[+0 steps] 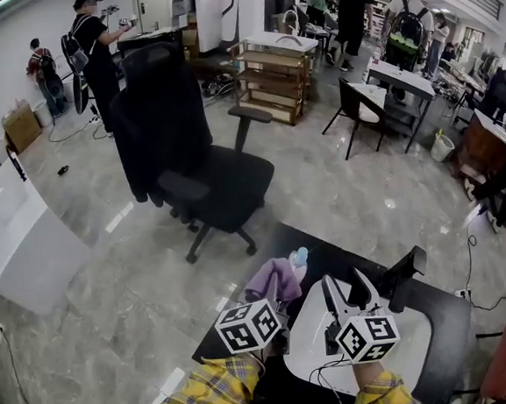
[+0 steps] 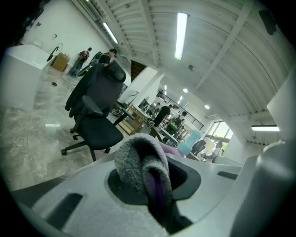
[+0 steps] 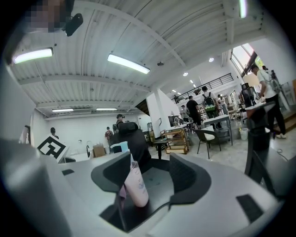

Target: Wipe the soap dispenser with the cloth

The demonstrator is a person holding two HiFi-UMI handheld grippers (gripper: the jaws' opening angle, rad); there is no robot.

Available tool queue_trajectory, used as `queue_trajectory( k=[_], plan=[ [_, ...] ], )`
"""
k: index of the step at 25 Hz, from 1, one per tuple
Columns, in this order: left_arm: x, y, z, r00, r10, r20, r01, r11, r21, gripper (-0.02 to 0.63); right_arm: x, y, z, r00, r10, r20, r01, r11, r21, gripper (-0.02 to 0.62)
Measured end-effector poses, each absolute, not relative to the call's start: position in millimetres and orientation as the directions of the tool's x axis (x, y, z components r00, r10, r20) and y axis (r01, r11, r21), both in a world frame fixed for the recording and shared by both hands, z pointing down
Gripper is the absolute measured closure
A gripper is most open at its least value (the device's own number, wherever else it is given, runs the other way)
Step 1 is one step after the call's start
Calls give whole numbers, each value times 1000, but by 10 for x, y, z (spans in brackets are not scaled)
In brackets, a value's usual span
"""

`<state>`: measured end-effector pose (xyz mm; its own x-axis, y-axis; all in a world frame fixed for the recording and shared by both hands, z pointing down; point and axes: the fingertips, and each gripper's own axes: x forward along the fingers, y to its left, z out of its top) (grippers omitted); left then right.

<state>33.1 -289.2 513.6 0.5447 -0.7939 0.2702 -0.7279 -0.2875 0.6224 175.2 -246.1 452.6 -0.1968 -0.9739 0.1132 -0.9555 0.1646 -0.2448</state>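
The soap dispenser (image 1: 299,259), a pale pink bottle with a light blue pump, stands on the black table (image 1: 439,312) next to a purple and grey cloth (image 1: 276,280). In the left gripper view, the cloth (image 2: 141,162) bulges out between the jaws of my left gripper (image 2: 148,185), which is shut on it. The dispenser's blue top (image 2: 189,141) shows just beyond. In the right gripper view, the dispenser (image 3: 136,184) stands upright in the wide gap of my right gripper (image 3: 152,180), near the left jaw. That gripper (image 1: 344,281) is open and the pads do not press on the bottle.
A white basin (image 1: 411,350) lies on the table under my right gripper. A black office chair (image 1: 188,158) stands on the tiled floor just beyond the table. A white tub (image 1: 18,235) is at far left. A black bracket (image 1: 406,273) rises at the table's right. People, shelves and desks fill the back.
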Motion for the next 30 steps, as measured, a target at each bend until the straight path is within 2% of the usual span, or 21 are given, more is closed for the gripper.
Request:
queue_trajectory(
  k=[7, 14, 18, 23, 30],
  plan=[
    [282, -2865, 5478, 507, -788, 350, -788, -260, 557, 548, 1682, -2446, 4661, -228, -963, 141, -949, 188, -252, 339],
    [245, -2854, 5604, 501, -774, 387, -840, -328, 432, 548, 1605, -2519, 4730, -298, -941, 158, -928, 247, -278, 341],
    [237, -2823, 5614, 515, -758, 400, -850, -390, 354, 548, 1541, -2602, 4705, -349, -923, 163, -916, 298, -269, 373],
    [110, -2758, 5523, 531, -752, 390, -840, -408, 357, 548, 1340, -2730, 4659, -534, -825, 185, -844, 507, -173, 393],
    [-142, -2613, 5330, 540, -774, 331, -830, -424, 363, 548, 1062, -2900, 4540, -782, -592, 197, -620, 772, -139, 388]
  ],
)
